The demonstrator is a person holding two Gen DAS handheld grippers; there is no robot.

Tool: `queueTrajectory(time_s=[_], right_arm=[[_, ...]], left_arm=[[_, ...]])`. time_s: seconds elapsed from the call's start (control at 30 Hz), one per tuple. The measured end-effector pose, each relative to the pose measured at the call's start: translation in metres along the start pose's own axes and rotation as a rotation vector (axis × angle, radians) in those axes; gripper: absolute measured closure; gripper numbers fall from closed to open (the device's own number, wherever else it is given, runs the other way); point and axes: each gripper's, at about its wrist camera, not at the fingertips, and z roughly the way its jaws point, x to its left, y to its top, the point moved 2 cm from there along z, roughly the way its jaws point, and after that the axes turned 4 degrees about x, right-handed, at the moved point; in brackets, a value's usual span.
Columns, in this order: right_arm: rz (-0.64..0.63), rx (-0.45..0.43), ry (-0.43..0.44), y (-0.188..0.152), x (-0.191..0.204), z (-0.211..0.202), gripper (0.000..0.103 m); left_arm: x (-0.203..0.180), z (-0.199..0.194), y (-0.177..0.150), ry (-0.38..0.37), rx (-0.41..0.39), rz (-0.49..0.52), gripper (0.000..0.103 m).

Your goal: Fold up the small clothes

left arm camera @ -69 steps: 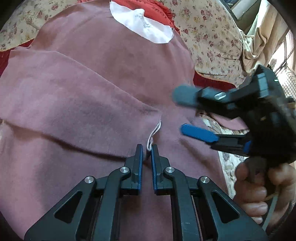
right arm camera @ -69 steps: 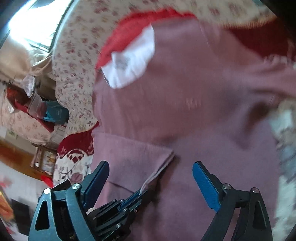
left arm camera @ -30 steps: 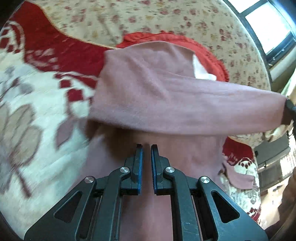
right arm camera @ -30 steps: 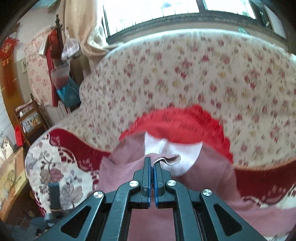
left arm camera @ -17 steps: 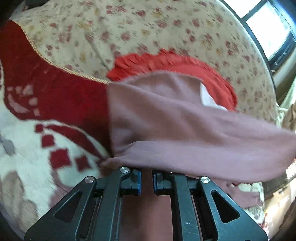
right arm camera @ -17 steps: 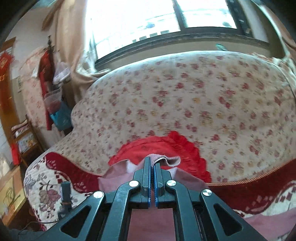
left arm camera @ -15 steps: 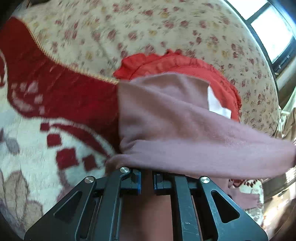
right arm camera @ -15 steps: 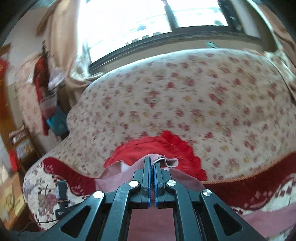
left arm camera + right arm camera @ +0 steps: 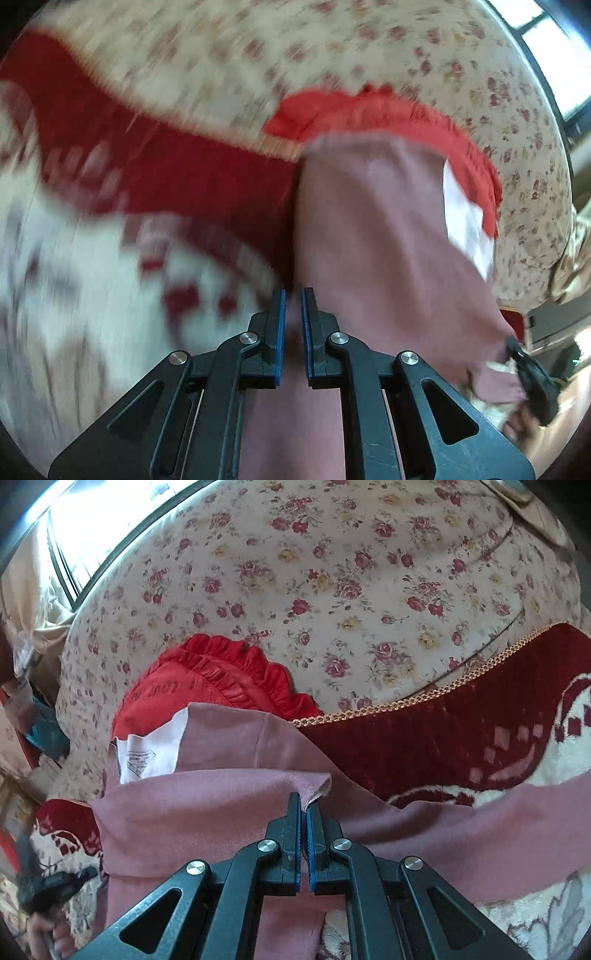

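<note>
A mauve pink garment (image 9: 373,229) with a white inner label (image 9: 147,755) lies on the sofa seat, its top against a red frilled cushion (image 9: 221,672). My left gripper (image 9: 292,295) is shut on the garment's lower hem, cloth showing between its blue pads. My right gripper (image 9: 303,801) is shut on the other hem corner (image 9: 317,786), which curls just past its tips. The hem is stretched between the two grippers over the garment's upper part (image 9: 207,797). The right gripper also shows at the far right of the left wrist view (image 9: 532,373). The left wrist view is motion-blurred.
A floral sofa backrest (image 9: 351,572) rises behind the cushion. A dark red and white patterned throw (image 9: 461,731) covers the seat on both sides of the garment. A window (image 9: 92,528) and curtain lie at the left; cluttered furniture stands beyond the sofa end (image 9: 550,325).
Both grippers, shut on the hem, have carried it up toward the cushion and now lower it over the garment's upper part. The right view has tilted down from the window to the seat.
</note>
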Motion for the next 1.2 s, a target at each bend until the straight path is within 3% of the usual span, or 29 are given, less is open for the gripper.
queueTrajectory(time_s=[0.1, 0.17, 0.33, 0.57, 0.7, 0.77, 0.83, 0.9, 1.0, 1.1, 1.17, 1.2], right_arm=[[-0.014, -0.008, 0.007, 0.001, 0.003, -0.002, 0.101], [-0.014, -0.002, 0.014, 0.001, 0.003, 0.002, 0.101], [-0.012, 0.014, 0.014, 0.001, 0.001, 0.008, 0.101], [-0.016, 0.041, 0.068, 0.002, 0.009, 0.005, 0.101], [-0.045, 0.033, 0.055, 0.002, 0.017, 0.002, 0.101], [-0.032, 0.035, 0.053, 0.001, 0.015, 0.004, 0.101], [-0.034, 0.036, 0.049, 0.000, 0.014, 0.005, 0.101], [-0.038, 0.040, 0.048, -0.001, 0.015, 0.006, 0.101], [-0.056, 0.053, 0.050, -0.005, 0.019, 0.010, 0.101], [-0.069, 0.057, 0.053, -0.006, 0.025, 0.013, 0.101], [-0.072, 0.056, 0.052, -0.006, 0.026, 0.014, 0.101], [-0.074, 0.055, 0.051, -0.006, 0.027, 0.014, 0.101]], left_arm=[[-0.002, 0.020, 0.022, 0.009, -0.025, 0.002, 0.097], [-0.003, 0.038, 0.034, -0.078, 0.000, -0.022, 0.097], [0.005, 0.042, 0.049, -0.149, -0.038, -0.034, 0.103], [0.018, -0.017, 0.063, -0.040, -0.247, -0.049, 0.103], [0.027, -0.008, 0.055, -0.093, -0.158, -0.101, 0.103], [0.028, 0.004, 0.052, -0.128, -0.083, -0.131, 0.087], [0.025, 0.008, 0.048, -0.141, -0.078, -0.138, 0.042], [0.021, 0.012, 0.047, -0.170, -0.085, -0.129, 0.035], [0.011, 0.019, 0.046, -0.181, -0.088, -0.061, 0.035], [0.006, 0.035, 0.043, -0.215, -0.018, -0.049, 0.035], [0.006, 0.038, 0.042, -0.206, -0.025, -0.054, 0.055], [0.007, 0.035, 0.043, -0.186, -0.040, -0.055, 0.086]])
